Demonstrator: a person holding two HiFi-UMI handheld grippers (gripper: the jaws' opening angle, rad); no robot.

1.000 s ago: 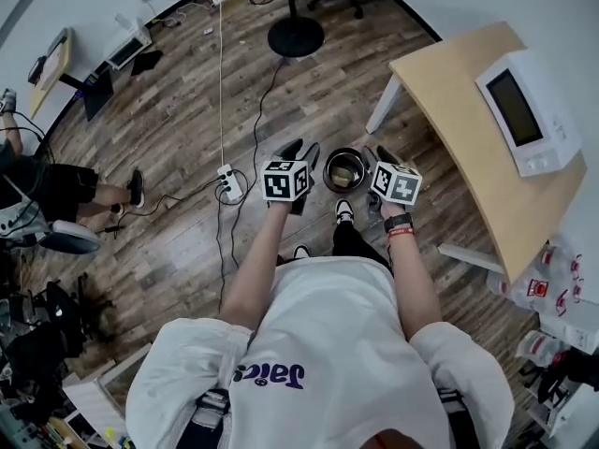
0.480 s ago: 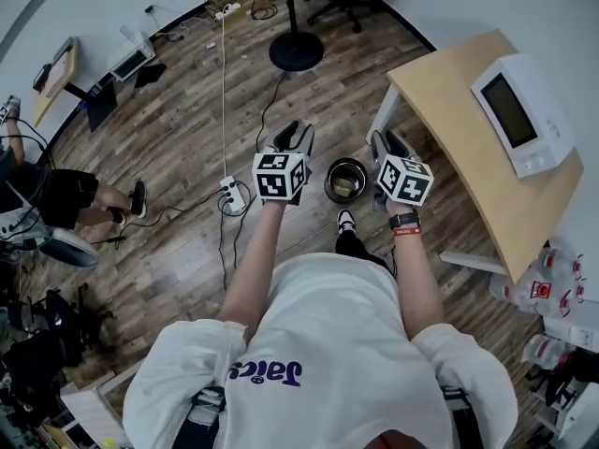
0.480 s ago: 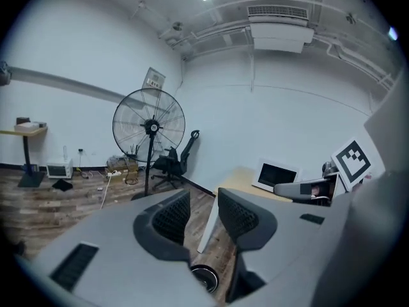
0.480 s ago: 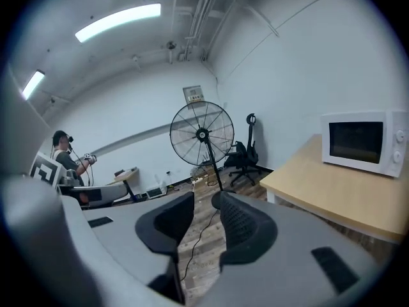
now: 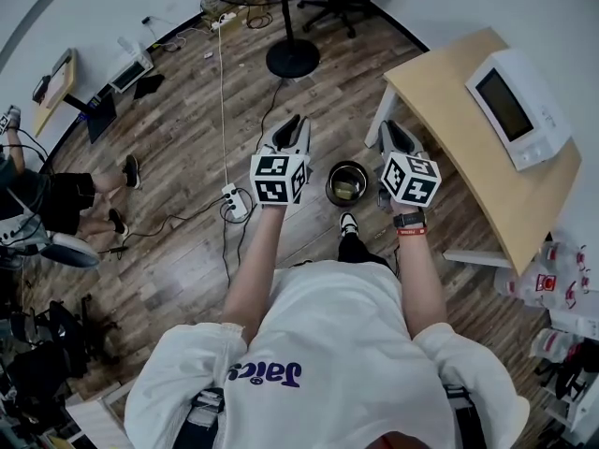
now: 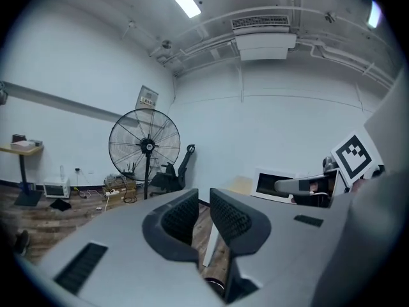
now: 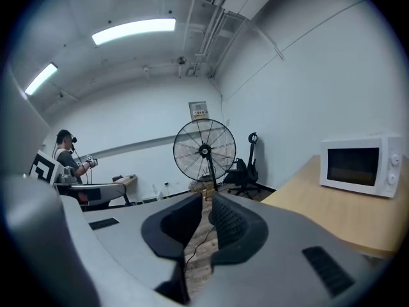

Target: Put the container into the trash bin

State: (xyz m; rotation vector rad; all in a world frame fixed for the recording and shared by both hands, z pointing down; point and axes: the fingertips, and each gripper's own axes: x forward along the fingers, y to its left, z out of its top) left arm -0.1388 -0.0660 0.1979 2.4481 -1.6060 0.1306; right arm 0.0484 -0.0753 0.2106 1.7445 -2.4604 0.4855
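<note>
Head view, white shirt printed "Jaics", trash bin

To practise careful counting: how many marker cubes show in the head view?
2. One cube sits just left of the bin. The other cube sits just right of it. None seems hidden.

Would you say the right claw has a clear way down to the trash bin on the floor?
Probably yes. The right claw hangs above and just to the right of the trash bin, whose mouth is open upward, and nothing shows between the two. Its jaws are closing with nothing between them.
</note>
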